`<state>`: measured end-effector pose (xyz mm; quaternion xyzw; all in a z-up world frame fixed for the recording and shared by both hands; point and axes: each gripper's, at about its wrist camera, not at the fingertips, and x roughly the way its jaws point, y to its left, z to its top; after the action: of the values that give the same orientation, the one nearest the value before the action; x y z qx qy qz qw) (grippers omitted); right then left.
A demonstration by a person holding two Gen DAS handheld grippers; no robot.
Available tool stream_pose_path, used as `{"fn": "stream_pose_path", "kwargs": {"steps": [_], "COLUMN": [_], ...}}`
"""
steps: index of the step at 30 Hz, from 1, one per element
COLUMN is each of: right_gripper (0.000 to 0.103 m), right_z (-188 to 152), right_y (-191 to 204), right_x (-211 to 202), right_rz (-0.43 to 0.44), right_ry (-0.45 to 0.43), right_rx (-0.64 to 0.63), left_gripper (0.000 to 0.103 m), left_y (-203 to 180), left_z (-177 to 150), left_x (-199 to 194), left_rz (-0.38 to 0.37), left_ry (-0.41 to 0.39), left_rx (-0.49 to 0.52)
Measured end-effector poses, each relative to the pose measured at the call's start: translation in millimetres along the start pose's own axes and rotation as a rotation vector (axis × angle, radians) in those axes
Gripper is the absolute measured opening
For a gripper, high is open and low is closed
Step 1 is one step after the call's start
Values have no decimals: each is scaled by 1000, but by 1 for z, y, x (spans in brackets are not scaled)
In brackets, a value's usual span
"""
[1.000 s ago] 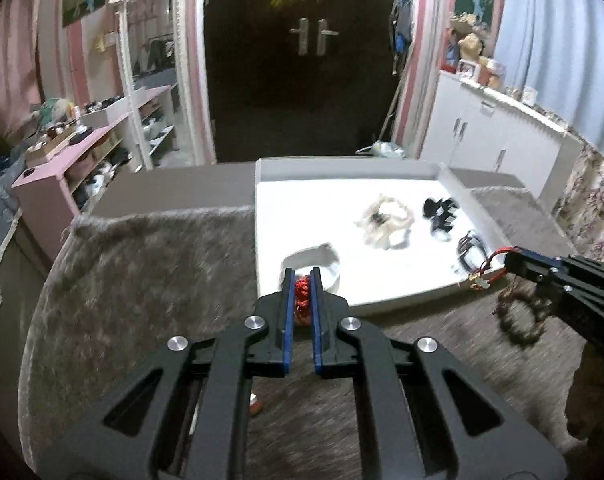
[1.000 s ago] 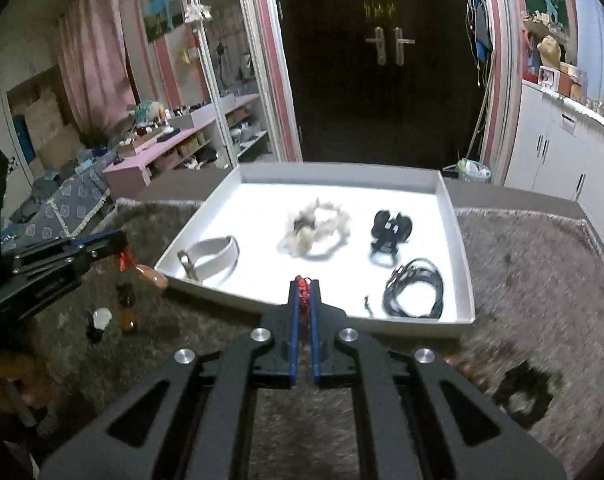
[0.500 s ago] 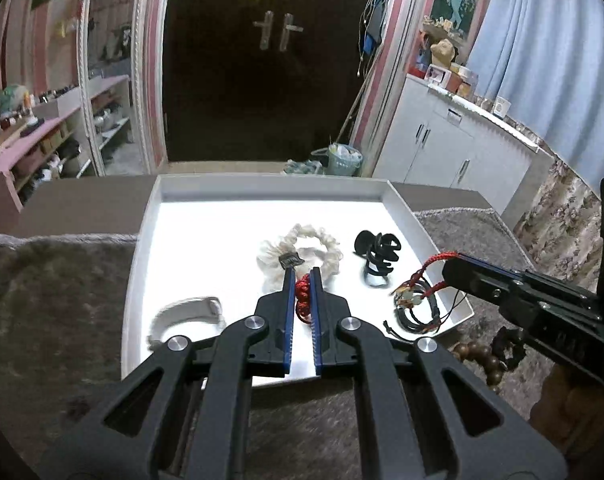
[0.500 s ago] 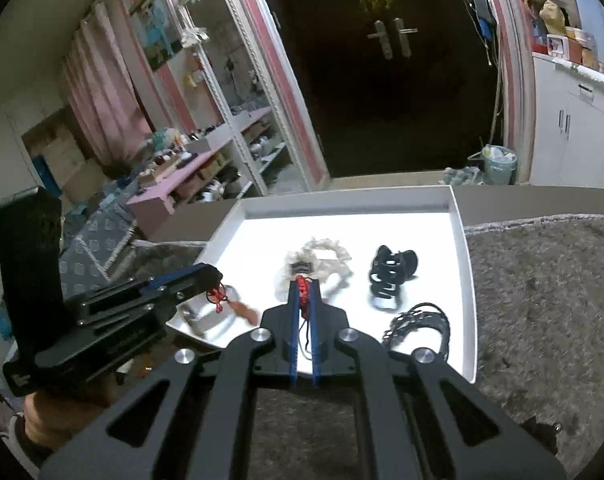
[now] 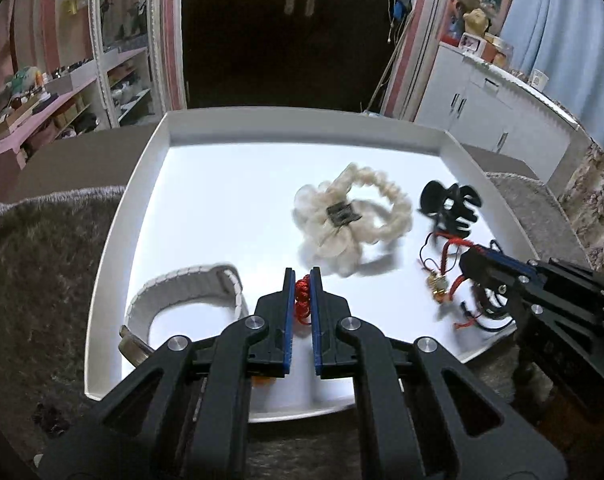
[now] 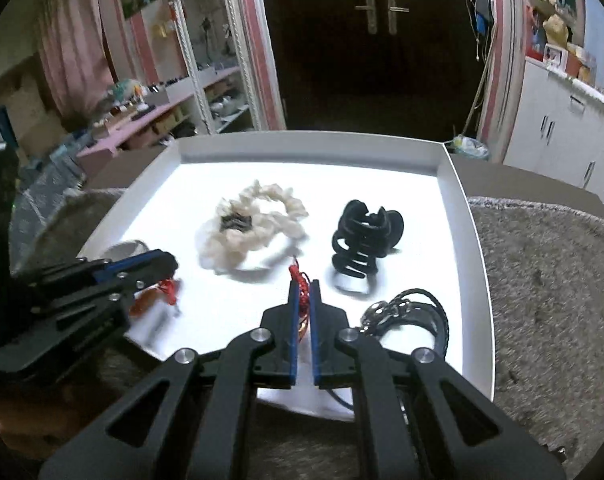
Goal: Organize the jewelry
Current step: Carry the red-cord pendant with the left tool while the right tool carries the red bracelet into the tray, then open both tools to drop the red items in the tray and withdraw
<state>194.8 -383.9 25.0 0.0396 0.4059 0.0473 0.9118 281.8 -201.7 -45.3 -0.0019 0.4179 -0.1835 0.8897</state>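
Note:
Over the white tray's [image 5: 302,114] near part, my left gripper [image 5: 302,274] is shut on a knotted red cord [image 5: 302,300]; something orange hangs under its fingers. My right gripper [image 6: 305,284] is shut on another red cord [image 6: 300,276]. In the left wrist view the right gripper [image 5: 467,258] sits at the right with red cord and a gold charm [image 5: 437,284] dangling. In the right wrist view the left gripper [image 6: 170,264] is at the left over the tray [image 6: 309,138], an orange bead [image 6: 146,302] hanging from it.
In the tray lie a cream scrunchie [image 5: 353,216], a black claw clip [image 5: 449,204], a white band [image 5: 190,288] and a black braided bracelet [image 6: 413,316]. A grey fuzzy cover [image 6: 541,280] surrounds the tray. Dark beads [image 5: 48,420] lie on it at the left.
Both grippers have come forward and down from above the grey cover to above the tray's near part. Each stays shut on its red cord.

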Motion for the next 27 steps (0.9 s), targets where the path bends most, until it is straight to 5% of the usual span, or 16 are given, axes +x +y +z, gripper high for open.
{"fn": "stream_pose_path", "kwargs": {"steps": [14, 17, 18, 19, 20, 22, 27], "right_gripper": [7, 8, 13, 35, 55, 58, 59], "right_z": [-5, -1, 1, 6, 10, 18, 23], "right_y": [-4, -10, -12, -16, -20, -27, -58], "right_x": [5, -5, -11, -25, -40, -71, -140], "right_rz": [-27, 23, 29, 43, 42, 31, 9], "right_ry": [-8, -18, -24, -48, -78, -127, -179], "right_rx": [0, 20, 26, 34, 44, 41, 27], "left_gripper": [6, 25, 44, 63, 68, 85, 88], "left_y": [-8, -9, -11, -11, -10, -6, 17], "left_z": [-4, -2, 0, 3, 6, 11, 17], "left_x": [9, 7, 4, -1, -12, -39, -104], "left_rz": [13, 0, -7, -8, -19, -25, 9], "left_ry": [-8, -7, -5, -10, -27, -71, -134], "left_rx": [31, 31, 31, 29, 15, 7, 37]}}
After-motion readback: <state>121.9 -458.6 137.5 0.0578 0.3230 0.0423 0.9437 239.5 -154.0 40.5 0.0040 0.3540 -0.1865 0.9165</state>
